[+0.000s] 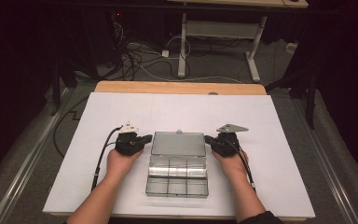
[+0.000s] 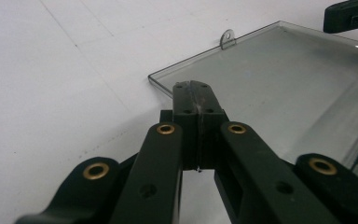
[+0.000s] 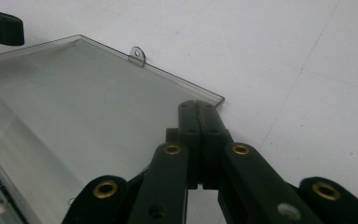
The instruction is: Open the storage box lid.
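Observation:
A clear plastic compartment box (image 1: pixel 177 181) lies open on the white table top (image 1: pixel 121 107), its lid (image 1: pixel 178 143) folded back flat on the far side. My left gripper (image 1: pixel 148 138) is shut, its tips at the lid's left edge. My right gripper (image 1: pixel 207 138) is shut too, tips at the lid's right edge. In the left gripper view the closed jaws (image 2: pixel 194 91) touch the lid (image 2: pixel 284 70) near its corner, with the hanging tab (image 2: pixel 227 38) beyond. The right gripper view has the closed jaws (image 3: pixel 196 106) at the opposite corner of the lid (image 3: pixel 74 93). Nothing is between either pair of jaws.
The box's compartments look empty. A wooden table edge (image 1: pixel 177 87) runs behind the white top. Beyond it stand a desk frame (image 1: pixel 182 42) and loose cables (image 1: pixel 140 58) on the floor. Dark floor rails flank the table.

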